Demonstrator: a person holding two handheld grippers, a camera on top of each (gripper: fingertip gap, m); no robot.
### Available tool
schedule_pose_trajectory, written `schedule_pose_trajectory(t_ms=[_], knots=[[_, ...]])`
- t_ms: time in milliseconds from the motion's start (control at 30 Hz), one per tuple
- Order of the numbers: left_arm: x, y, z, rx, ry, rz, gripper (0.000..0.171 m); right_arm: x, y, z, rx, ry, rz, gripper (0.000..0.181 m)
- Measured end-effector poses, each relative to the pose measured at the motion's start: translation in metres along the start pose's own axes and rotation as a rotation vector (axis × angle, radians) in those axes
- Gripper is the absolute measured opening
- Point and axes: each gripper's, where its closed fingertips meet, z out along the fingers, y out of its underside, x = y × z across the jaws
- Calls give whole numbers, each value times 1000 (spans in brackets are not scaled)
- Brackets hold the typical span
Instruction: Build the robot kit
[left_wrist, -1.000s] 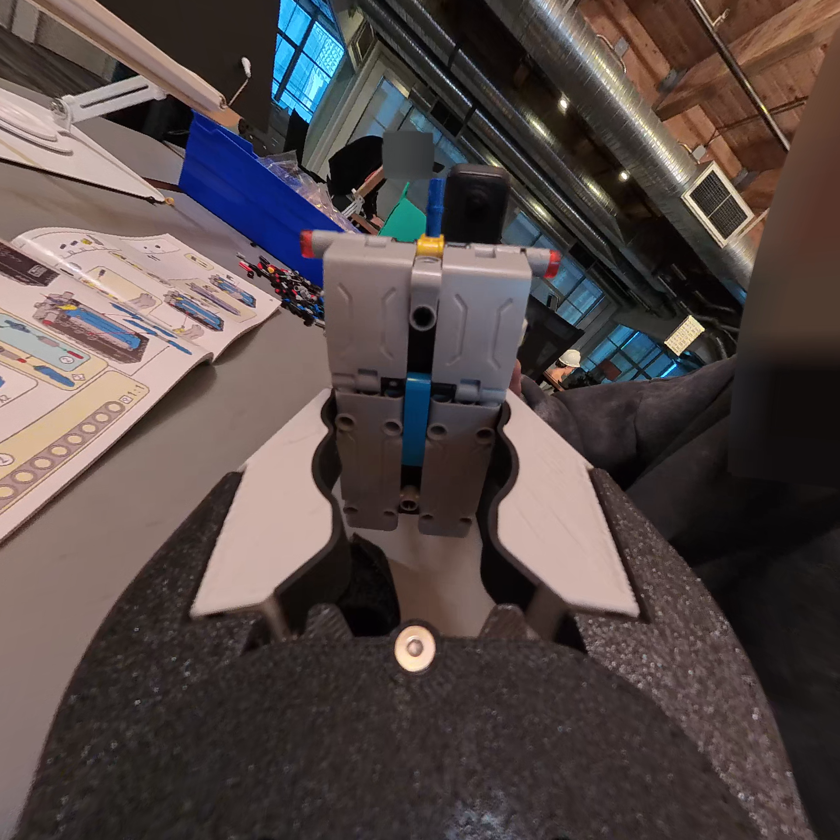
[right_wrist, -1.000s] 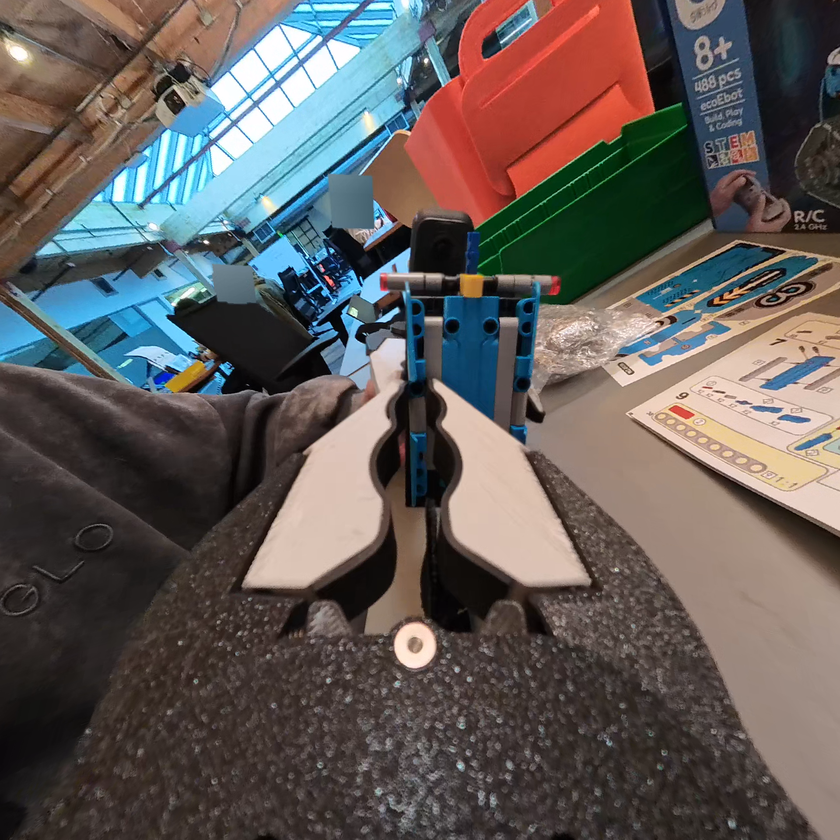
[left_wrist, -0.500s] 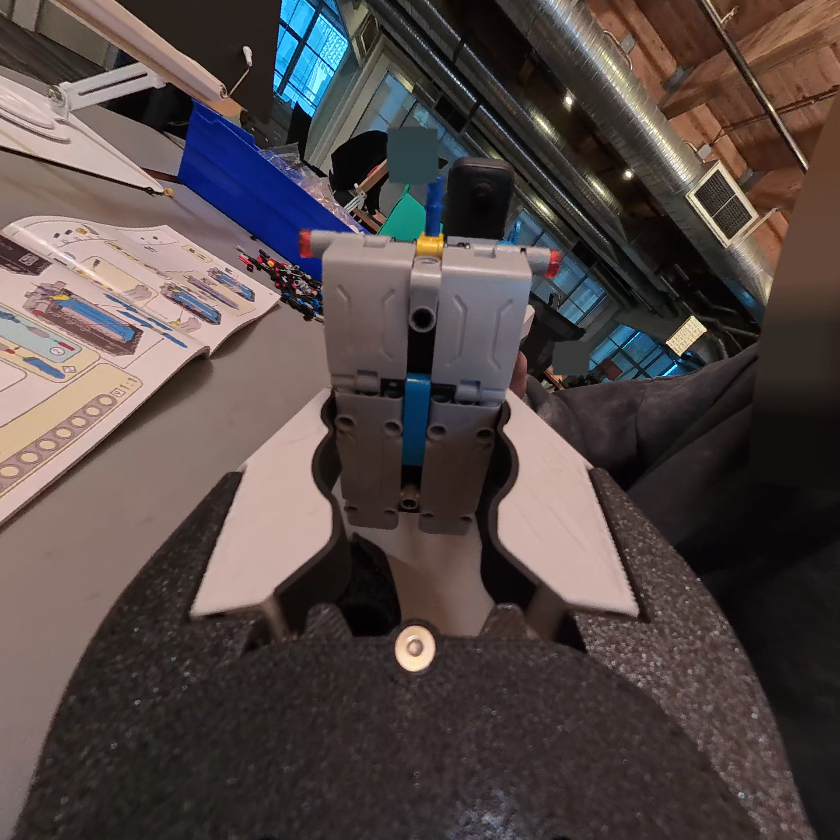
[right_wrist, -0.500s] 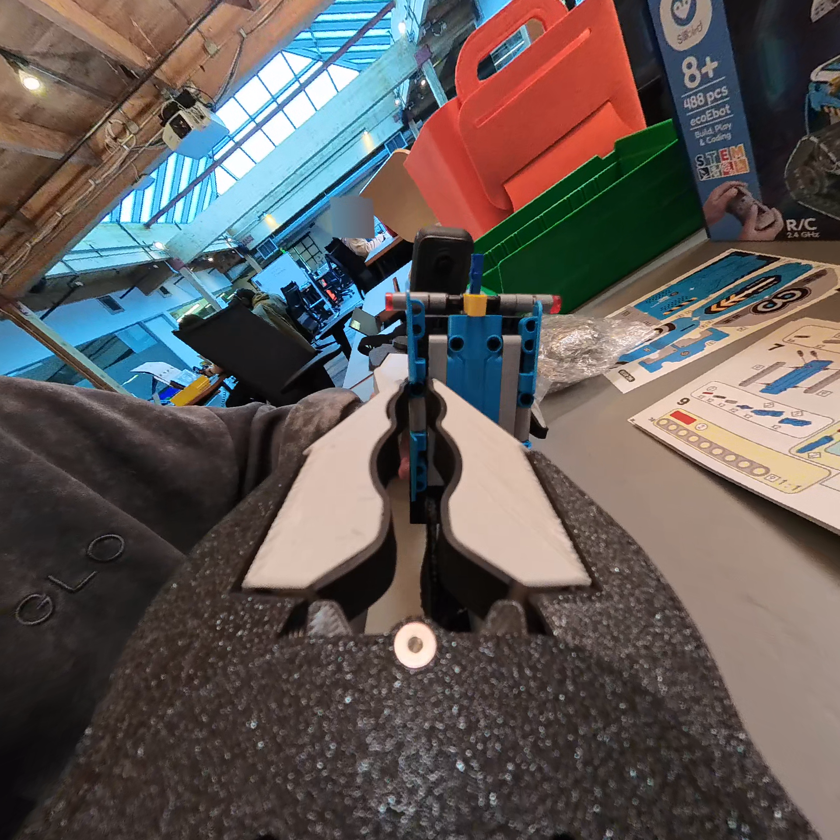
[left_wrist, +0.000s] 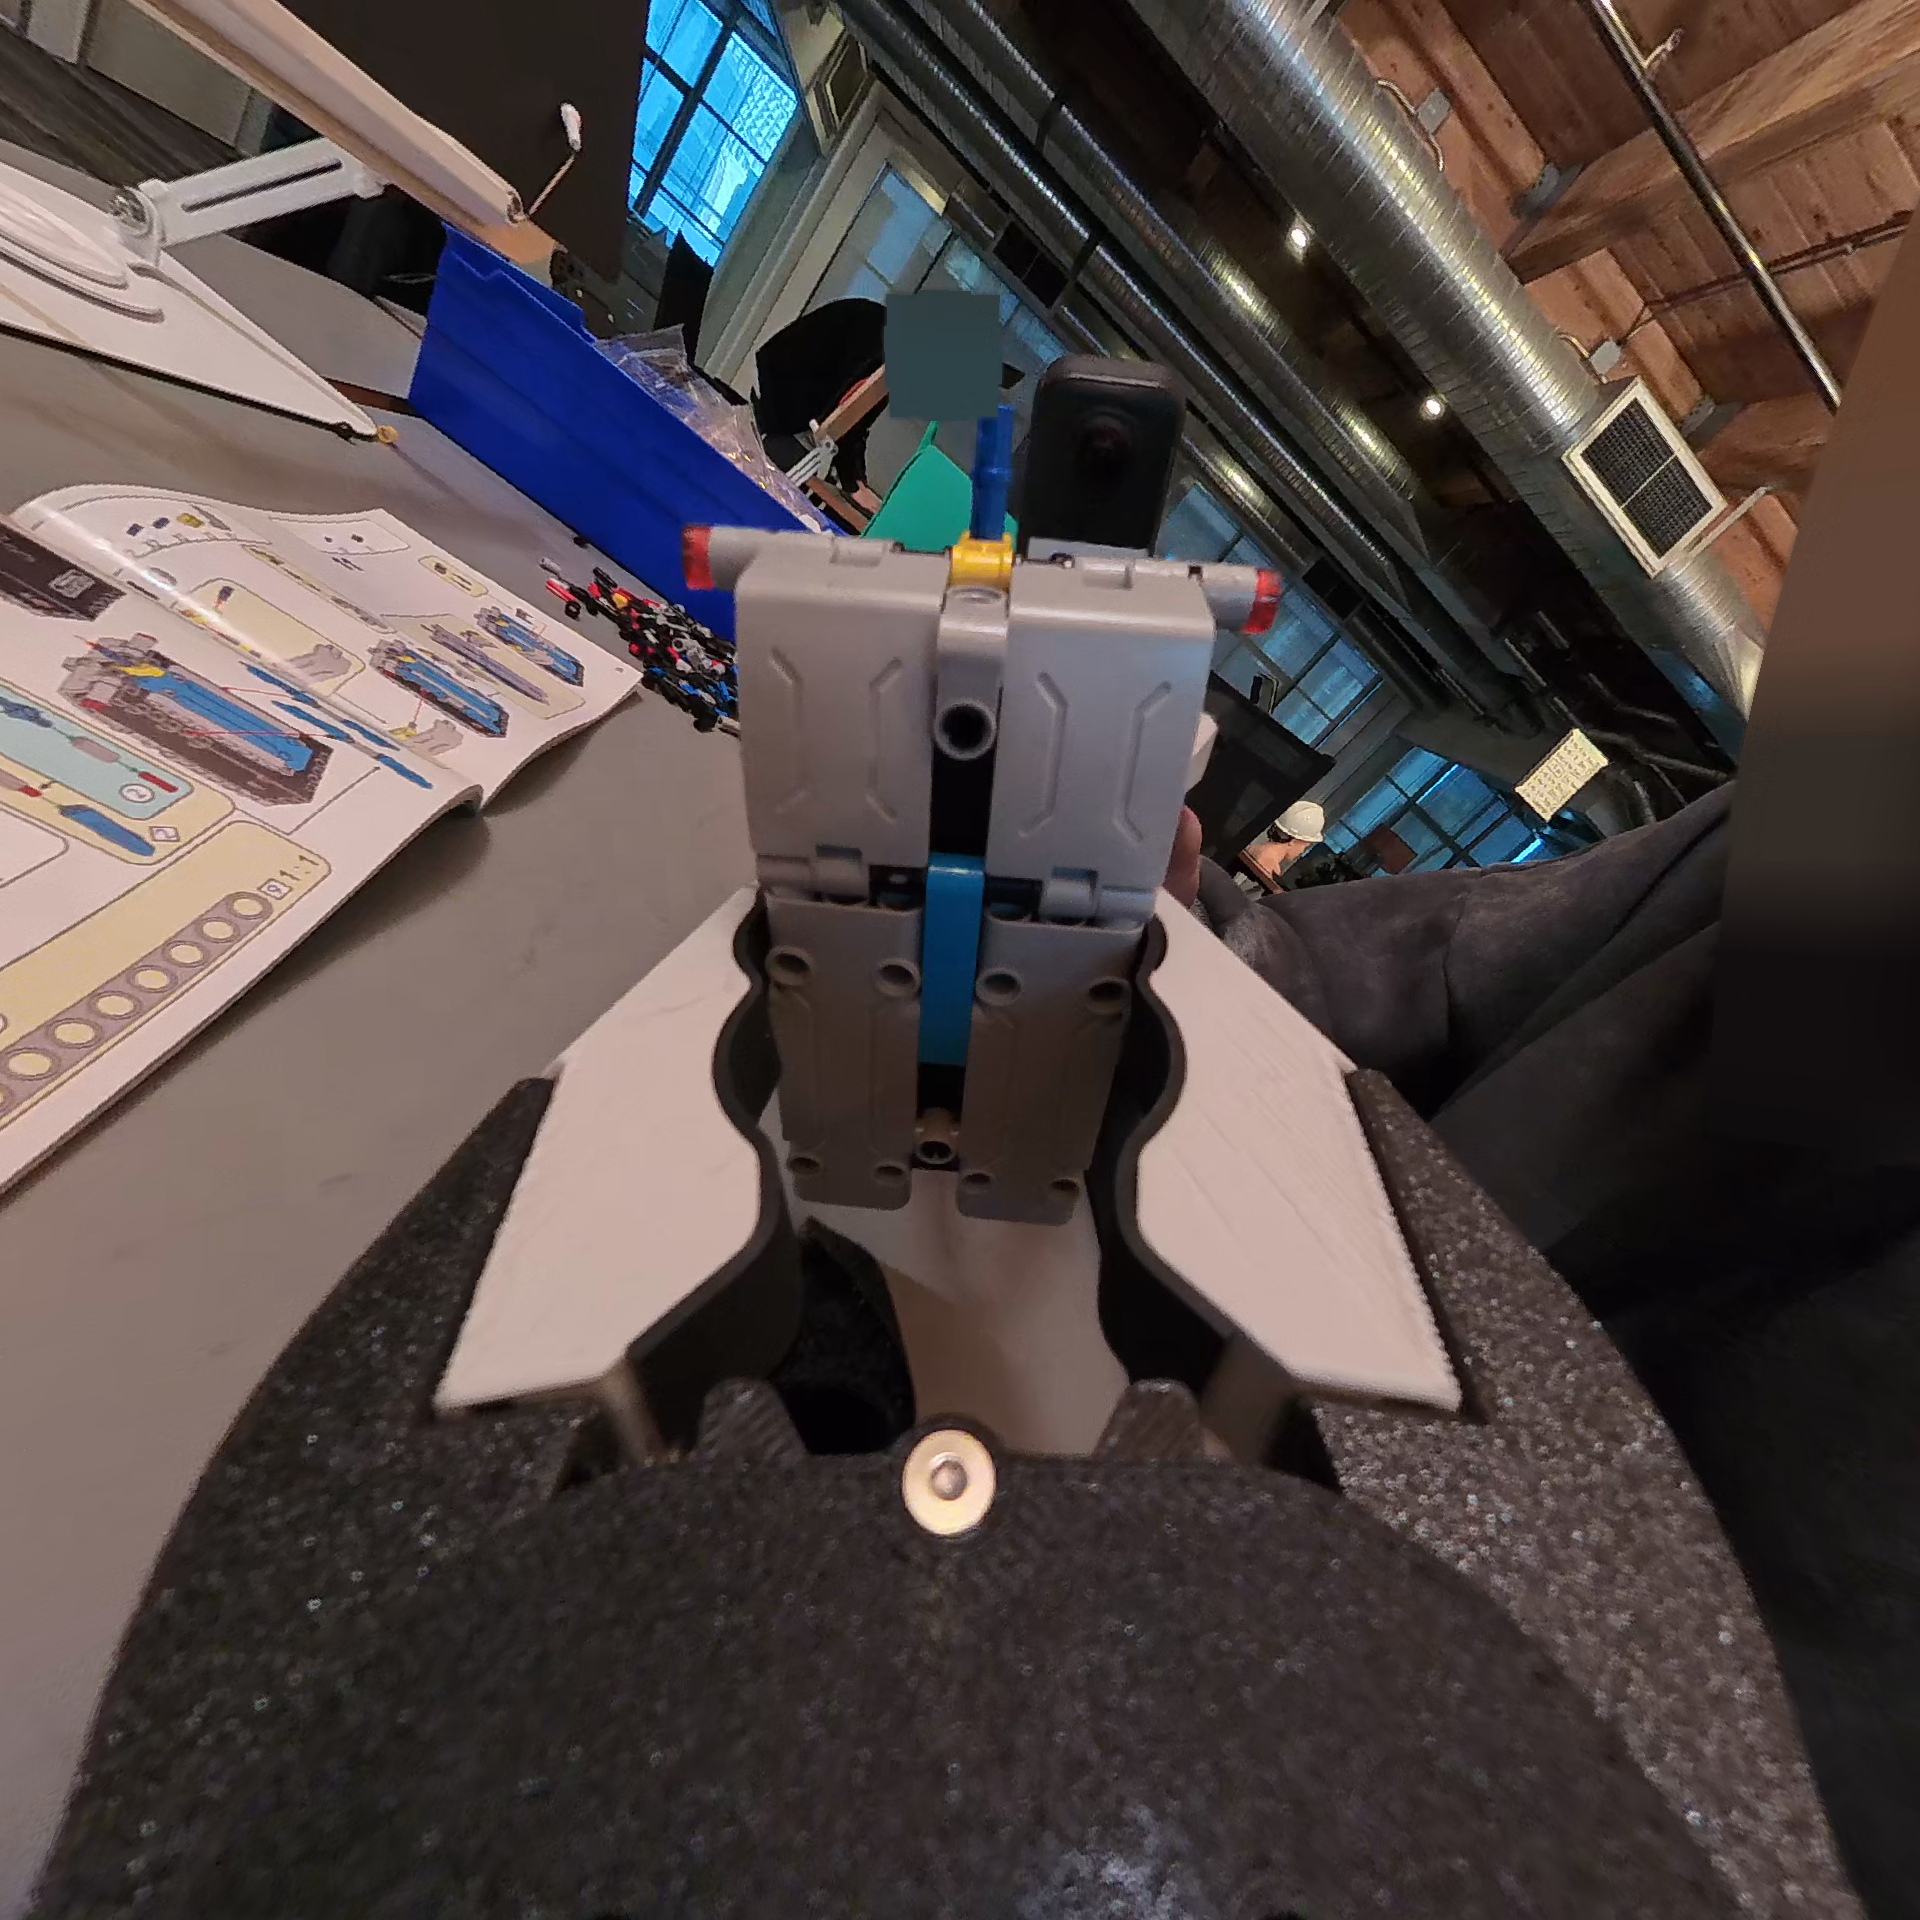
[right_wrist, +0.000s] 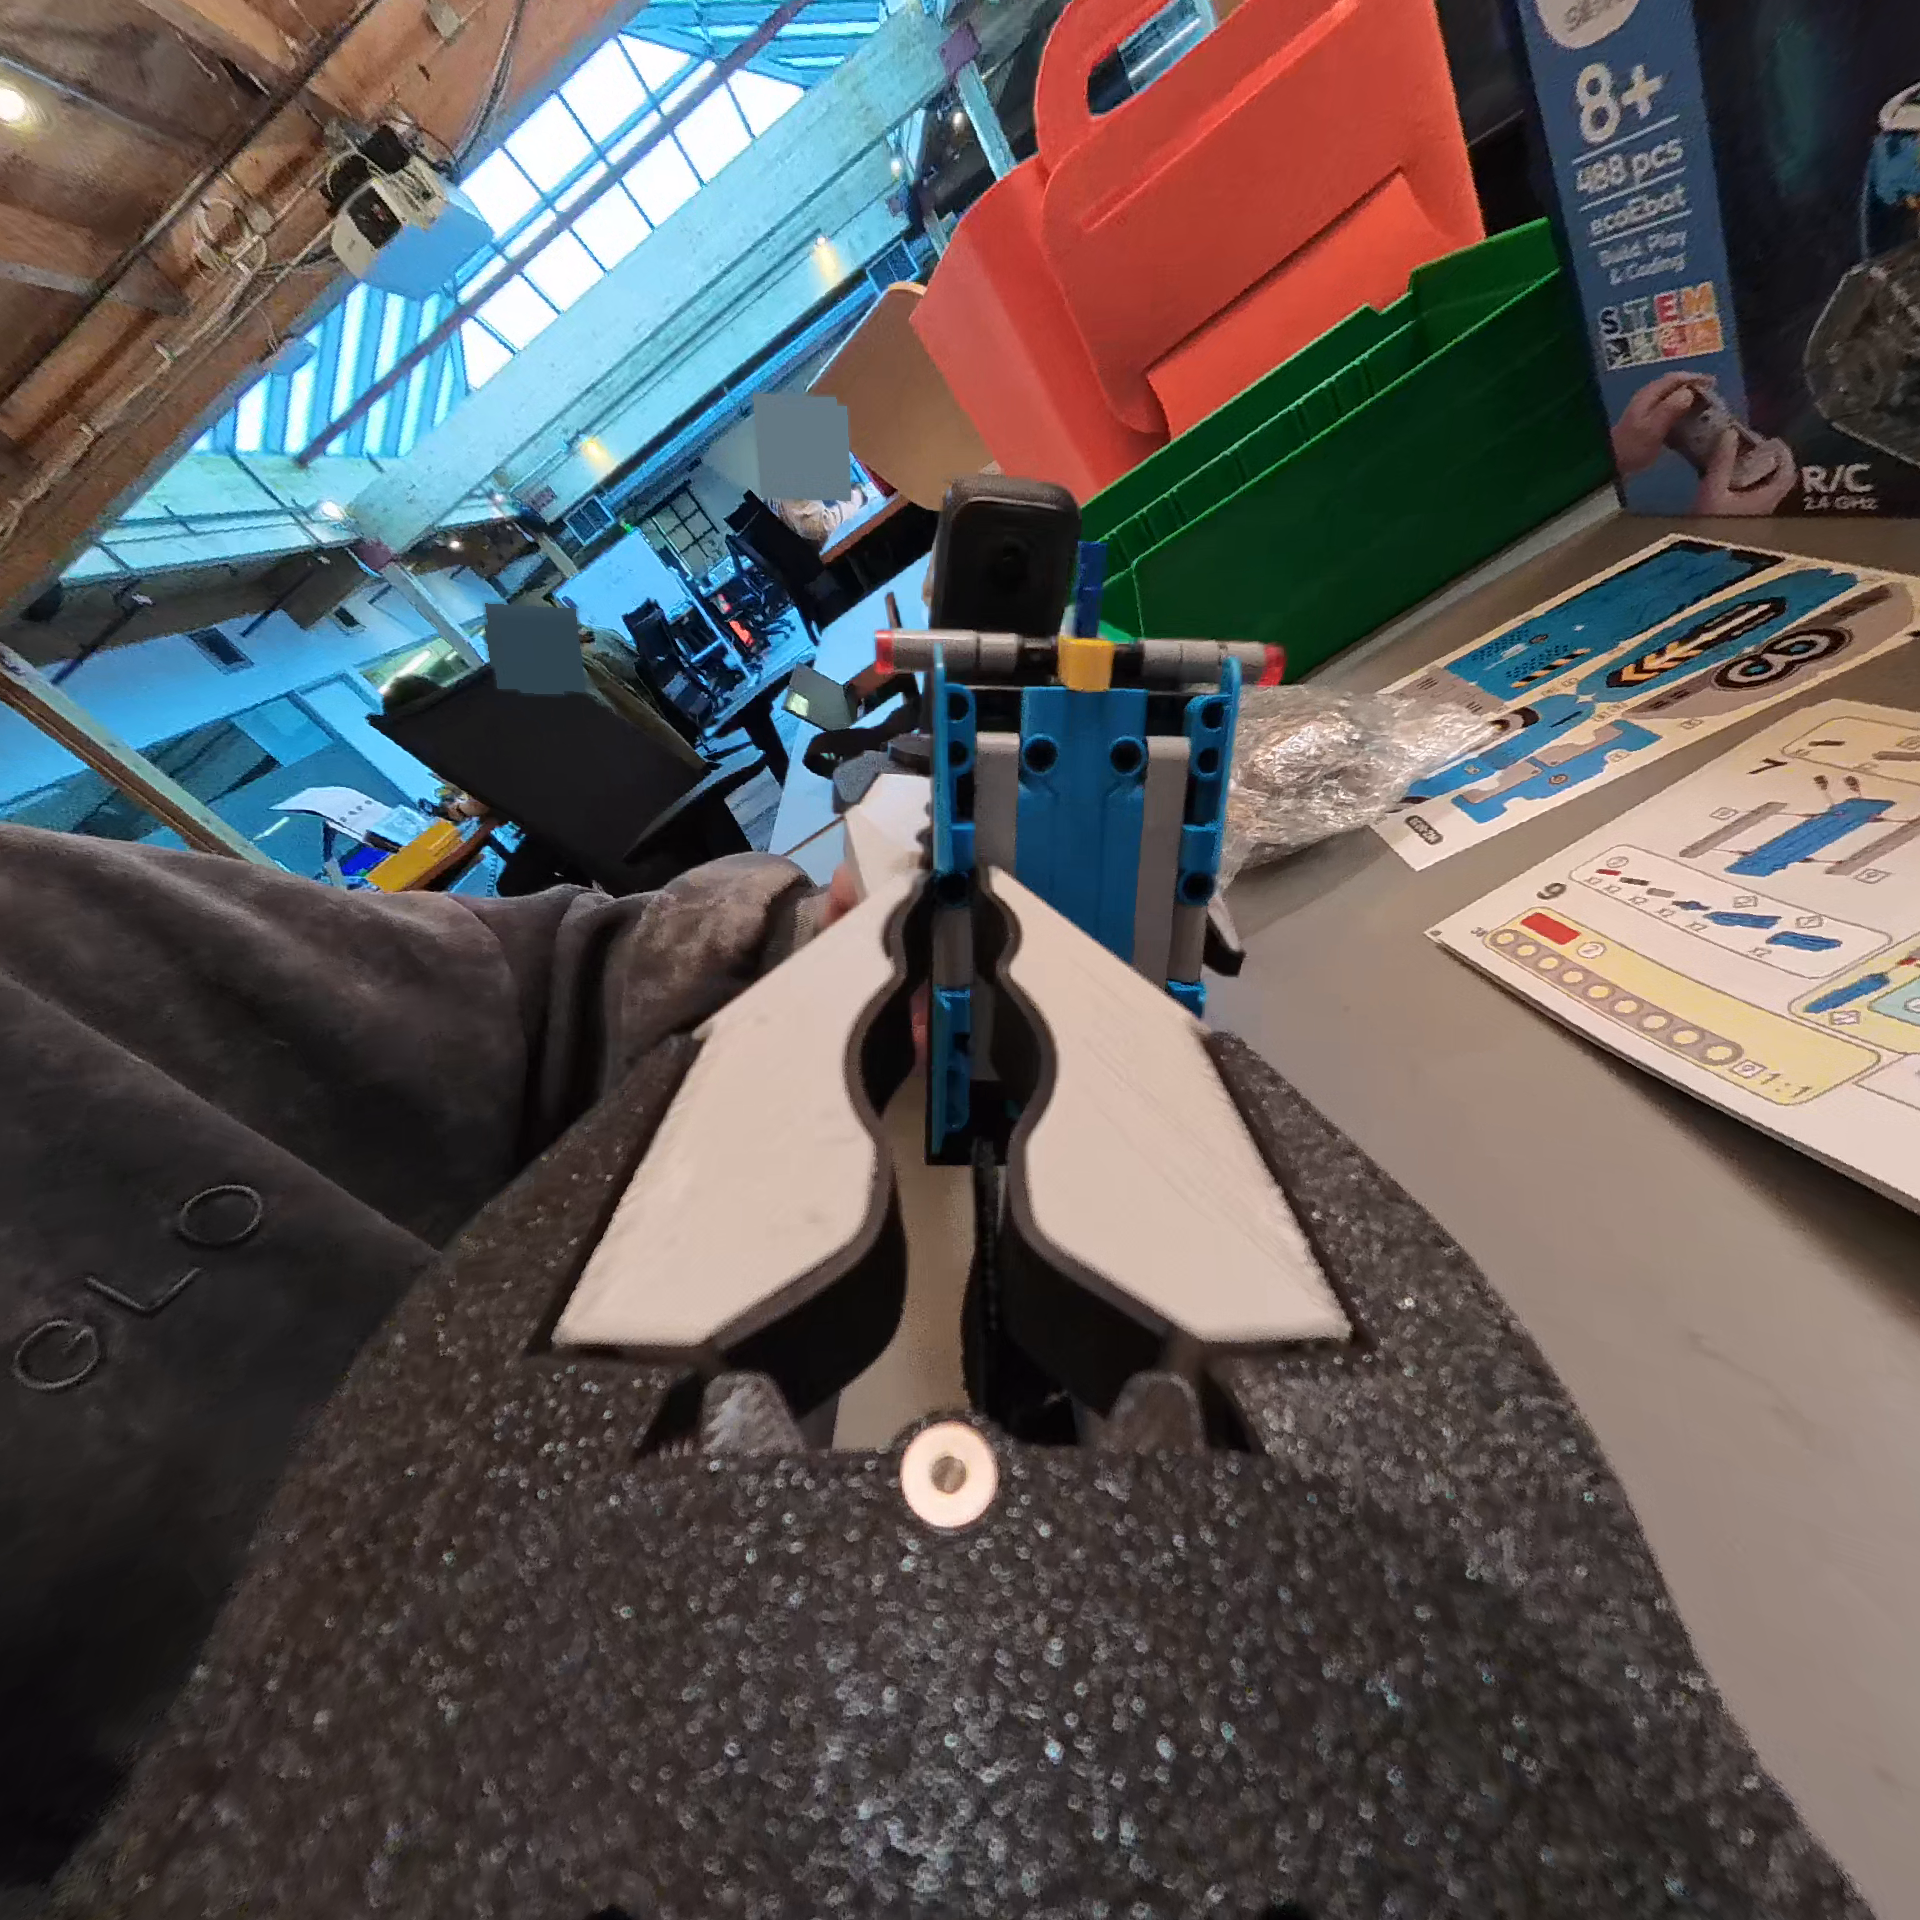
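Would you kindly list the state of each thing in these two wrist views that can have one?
left gripper: shut on the brick assembly's wide grey face.
right gripper: shut on the brick assembly's blue edge.
brick assembly: held off the table, upright between both grippers.
instruction booklet: lying open.
green bin: upright on the table.
clear parts bag: crumpled.

Right gripper (right_wrist: 951, 966) clamped on blue-and-grey brick model (right_wrist: 1081, 810)

Fingers pinch the model's left blue beam; a grey axle (right_wrist: 1081, 655) with red tips and a yellow connector crosses its top. On the grey tabletop (right_wrist: 1558, 1299), toward its right edge: instruction sheets (right_wrist: 1704, 935), crumpled plastic bag (right_wrist: 1320, 769), green bin (right_wrist: 1351, 488), orange carrier (right_wrist: 1226, 229), blue kit box (right_wrist: 1704, 260). Dark grey sleeve (right_wrist: 312, 1039) at left.
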Motion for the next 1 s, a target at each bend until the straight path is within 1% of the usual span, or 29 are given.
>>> schedule_pose_trajectory(t_ms=[167,333,400,467,567,700,767,867,1000], knots=[[-2,3,1,-17,-11,-4,65,1,2,0,-24,19,-33,6],[-5,11,3,-58,-48,11,65,2,9,-2,-87,-22,38,6],[-7,12,4,-65,-56,0,65,5,9,-2,-97,12,4,6],[-5,13,4,-71,-47,-1,65,3,10,-1,-105,5,3,6],[-8,19,6,-112,-70,7,64,6,16,-3,-175,43,-55,6],[-9,23,6,-132,-86,20,64,6,19,-3,-189,43,-52,6],[-10,22,7,-128,-94,24,64,7,18,-3,-181,52,-55,6],[-11,20,6,-114,-101,15,64,9,16,-1,-163,99,-107,6],[-12,11,4,-72,-65,-56,65,12,5,2,-92,117,-150,7]])
